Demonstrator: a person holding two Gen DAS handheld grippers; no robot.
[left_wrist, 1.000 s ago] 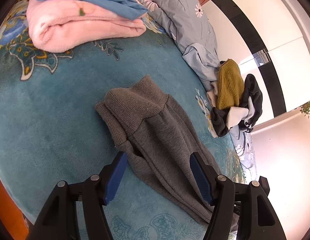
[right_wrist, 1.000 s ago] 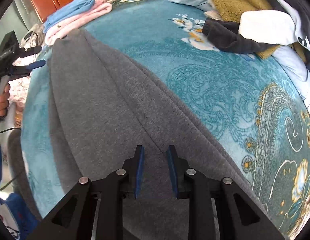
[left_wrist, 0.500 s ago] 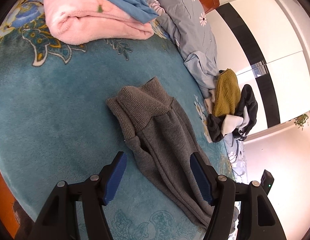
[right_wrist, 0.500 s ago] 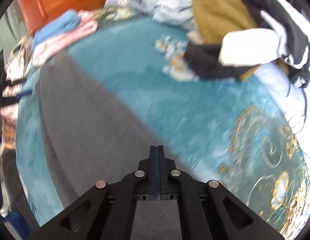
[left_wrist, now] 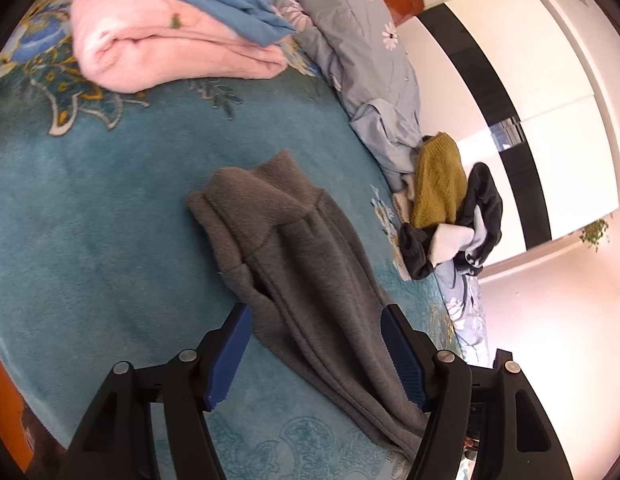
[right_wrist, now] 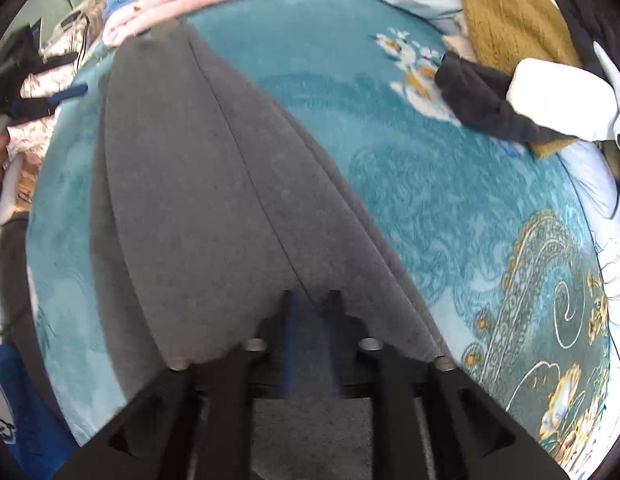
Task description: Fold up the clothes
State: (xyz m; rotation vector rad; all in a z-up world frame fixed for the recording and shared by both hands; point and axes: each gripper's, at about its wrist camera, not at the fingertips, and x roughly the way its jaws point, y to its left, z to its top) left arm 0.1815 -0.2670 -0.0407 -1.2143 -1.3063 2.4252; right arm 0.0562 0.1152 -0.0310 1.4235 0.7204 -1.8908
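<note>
We see the grey trousers lying lengthwise on the teal bedspread, waistband toward the folded pink blanket. Our left claw hangs spread wide above the legs, touching nothing. Our right claw stands slightly parted with the trouser fabric draped over its tips. Bare bedspread lies open on both sides; a clothes pile crowds the far edge.
</note>
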